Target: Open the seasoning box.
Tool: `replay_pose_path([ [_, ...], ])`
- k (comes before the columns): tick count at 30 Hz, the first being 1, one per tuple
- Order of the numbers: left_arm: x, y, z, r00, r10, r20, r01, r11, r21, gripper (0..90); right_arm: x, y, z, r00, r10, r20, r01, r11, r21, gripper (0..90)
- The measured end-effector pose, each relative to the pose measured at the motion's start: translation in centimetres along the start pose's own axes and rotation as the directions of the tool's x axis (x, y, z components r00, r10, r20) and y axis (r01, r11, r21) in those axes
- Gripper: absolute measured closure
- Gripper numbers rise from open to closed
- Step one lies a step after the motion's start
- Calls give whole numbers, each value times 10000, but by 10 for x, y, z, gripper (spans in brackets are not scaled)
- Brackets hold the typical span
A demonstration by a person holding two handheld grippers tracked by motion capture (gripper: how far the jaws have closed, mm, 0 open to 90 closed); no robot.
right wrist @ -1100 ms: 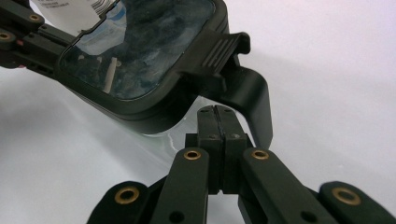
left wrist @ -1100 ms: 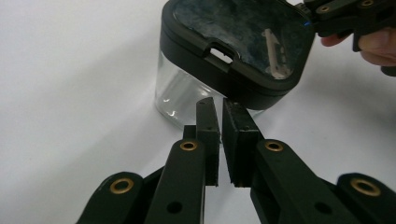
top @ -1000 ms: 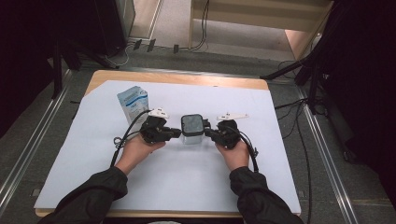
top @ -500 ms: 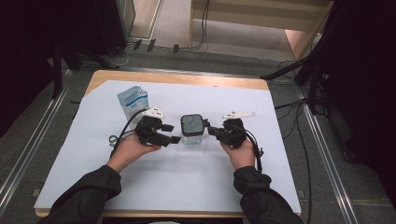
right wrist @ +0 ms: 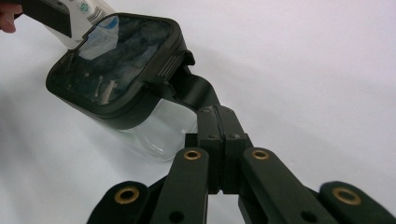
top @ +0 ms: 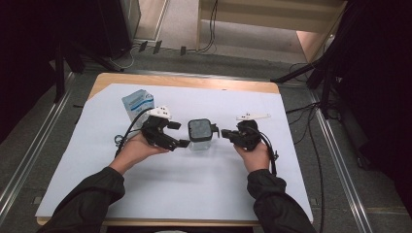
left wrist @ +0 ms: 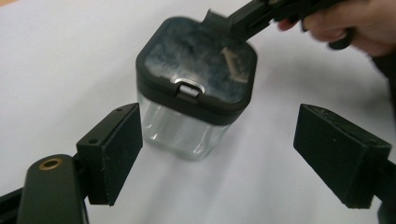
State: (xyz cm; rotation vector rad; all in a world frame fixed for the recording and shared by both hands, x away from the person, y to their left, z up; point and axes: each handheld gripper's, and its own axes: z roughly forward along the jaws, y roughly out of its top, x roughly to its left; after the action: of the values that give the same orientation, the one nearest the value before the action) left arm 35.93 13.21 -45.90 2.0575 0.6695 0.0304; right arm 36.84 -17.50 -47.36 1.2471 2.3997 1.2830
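Note:
A clear square jar (top: pixel 200 135) with a black lid (left wrist: pixel 196 65) stands upright in the middle of the white sheet. My left gripper (top: pixel 179 134) sits just left of it. Its jaws have just been opening and now stand wide, and the pads (left wrist: pixel 116 154) flank the jar without touching it. From the right, my right gripper (top: pixel 224 132) reaches the lid. Its jaws are pressed together (right wrist: pixel 217 112) on the black hinge tab (right wrist: pixel 187 88) at the lid's edge. The lid's small front latch (left wrist: pixel 188 89) faces the left gripper.
A blue and white carton (top: pixel 138 103) stands behind the left hand, near the sheet's far left. The white sheet (top: pixel 194 194) covers a wooden table (top: pixel 111 80). Cables trail from both grippers, and dark stands and floor cables ring the table.
The left gripper's jaws, shut against the jar a second ago, have spread wide and let go of it, and the hand has drawn slightly left. The right gripper and the jar have stayed put.

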Motion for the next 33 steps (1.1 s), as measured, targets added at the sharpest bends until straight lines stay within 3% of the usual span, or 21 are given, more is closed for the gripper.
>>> replay_pose_path([
  [5, 7, 2, 6, 9996, 123, 266, -125, 9999, 40, 141, -3, 2, 2, 9999, 112, 119, -112, 9999, -9, 900],
  [9, 11, 1, 13, 9994, 330, 135, -333, 9992, 210, 153, -6, 5, 4, 9994, 294, 184, -293, 9995, -78, 900],
  [16, 17, 1, 20, 9977, 625, 255, -628, 9980, 105, 142, -13, 5, 12, 9982, 546, 251, -546, 9985, -6, 900],
  [19, 19, 2, 25, 9960, 816, 350, -828, 9960, 336, 142, -14, 2, 13, 9975, 641, 287, -644, 9979, 113, 900],
  [23, 19, 3, 28, 9960, 794, 413, -805, 9965, 245, 142, -15, 2, 12, 9973, 676, 285, -678, 9977, 48, 900],
  [26, 19, 3, 31, 9949, 978, 231, -985, 9946, 319, 137, -13, 2, 15, 9974, 683, 229, -683, 9977, -21, 900],
  [33, 20, 2, 40, 9955, 866, 392, -878, 9956, 313, 141, -6, 0, 21, 9983, 555, 196, -555, 9985, 8, 900],
])
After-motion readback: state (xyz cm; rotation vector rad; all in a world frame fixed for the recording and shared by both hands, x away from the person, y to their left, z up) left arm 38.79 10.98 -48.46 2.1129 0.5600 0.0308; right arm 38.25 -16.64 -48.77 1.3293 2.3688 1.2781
